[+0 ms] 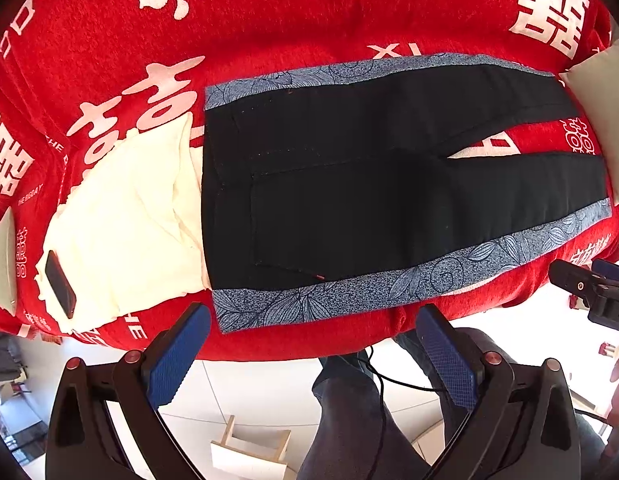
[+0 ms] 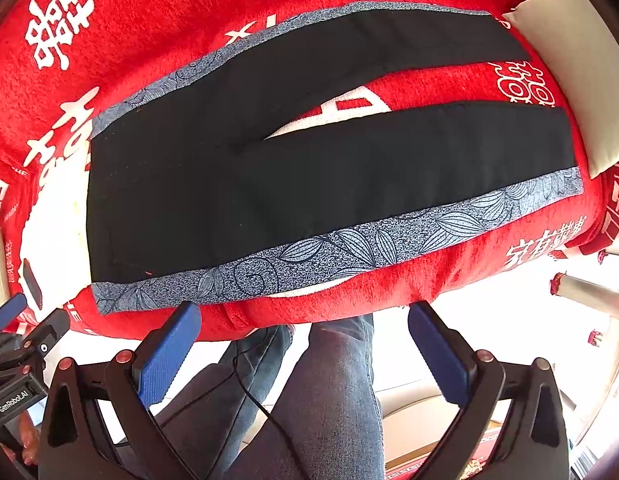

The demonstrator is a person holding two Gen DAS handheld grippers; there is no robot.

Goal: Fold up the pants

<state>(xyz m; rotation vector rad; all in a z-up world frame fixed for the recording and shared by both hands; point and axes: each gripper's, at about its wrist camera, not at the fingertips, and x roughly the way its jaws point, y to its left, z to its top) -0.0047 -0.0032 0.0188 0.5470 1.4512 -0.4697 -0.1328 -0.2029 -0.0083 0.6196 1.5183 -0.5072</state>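
Black pants with blue-grey floral side stripes lie flat and unfolded on a red bed cover, waistband at the left, both legs spread to the right. They also show in the right wrist view. My left gripper is open and empty, hovering just off the near bed edge below the waist area. My right gripper is open and empty, near the bed edge below the near leg. The right gripper also shows in the left wrist view, and the left gripper in the right wrist view.
A cream folded garment lies left of the pants with a dark phone on it. A white pillow sits at the right past the leg ends. The person's jeans-clad legs and a cable stand below the bed edge.
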